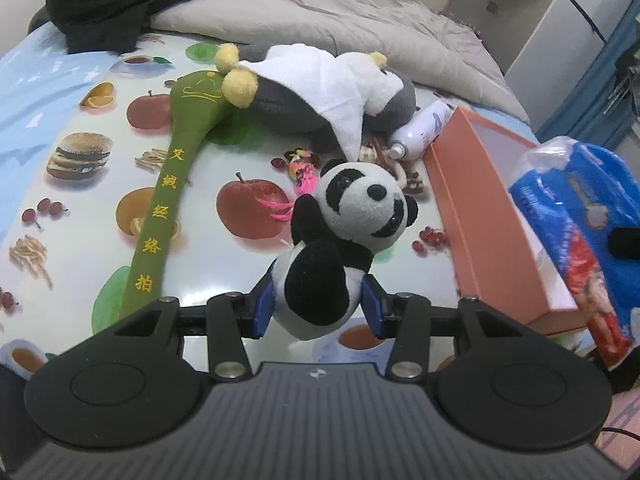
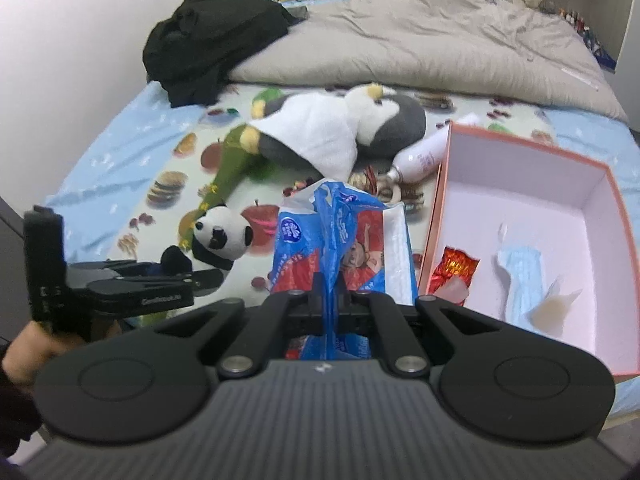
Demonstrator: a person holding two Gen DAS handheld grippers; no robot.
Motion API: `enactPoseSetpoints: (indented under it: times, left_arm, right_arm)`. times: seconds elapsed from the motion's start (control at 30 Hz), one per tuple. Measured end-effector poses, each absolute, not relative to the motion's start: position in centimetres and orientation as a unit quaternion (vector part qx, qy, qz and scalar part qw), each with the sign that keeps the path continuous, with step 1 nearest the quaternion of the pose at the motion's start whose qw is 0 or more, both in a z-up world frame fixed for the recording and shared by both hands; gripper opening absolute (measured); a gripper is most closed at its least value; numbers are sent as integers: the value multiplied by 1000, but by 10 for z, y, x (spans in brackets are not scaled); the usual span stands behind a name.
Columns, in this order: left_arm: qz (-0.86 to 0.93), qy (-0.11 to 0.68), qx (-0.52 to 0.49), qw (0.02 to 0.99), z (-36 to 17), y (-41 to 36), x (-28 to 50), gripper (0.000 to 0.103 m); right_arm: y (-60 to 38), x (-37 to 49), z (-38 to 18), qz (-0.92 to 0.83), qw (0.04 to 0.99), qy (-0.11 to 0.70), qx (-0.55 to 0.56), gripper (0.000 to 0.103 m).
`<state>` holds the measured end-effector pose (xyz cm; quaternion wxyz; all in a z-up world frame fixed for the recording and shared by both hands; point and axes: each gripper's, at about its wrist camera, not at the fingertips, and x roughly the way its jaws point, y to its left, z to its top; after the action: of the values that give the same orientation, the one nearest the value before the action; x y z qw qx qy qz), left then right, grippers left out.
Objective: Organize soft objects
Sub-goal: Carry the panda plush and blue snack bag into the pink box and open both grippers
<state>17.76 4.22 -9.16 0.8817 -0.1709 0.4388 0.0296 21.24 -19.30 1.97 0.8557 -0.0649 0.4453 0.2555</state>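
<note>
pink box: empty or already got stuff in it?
Not empty. The open pink box holds a red foil packet and a light blue face mask on its white floor; most of the floor is bare.

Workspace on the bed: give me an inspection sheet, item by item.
Surface: fruit-print sheet over the bed.
Job's things: panda plush in left gripper; blue tissue pack in right gripper; penguin plush, green fabric mallet lying loose.
Clutter: white bottle, small trinkets; orange box holds a face mask and a red wrapper.
Grippers: both shut on their loads.
Cables: nothing seen.
Surroundings: grey duvet, black garment.
</note>
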Motion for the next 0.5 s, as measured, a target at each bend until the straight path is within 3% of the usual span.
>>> enactPoseSetpoints:
  times: [0.5]
  left_arm:
    - [0,408,-141,902,-22,10,213,51]
  right_arm:
    - [-213,228,41,214,860,454,-96,5]
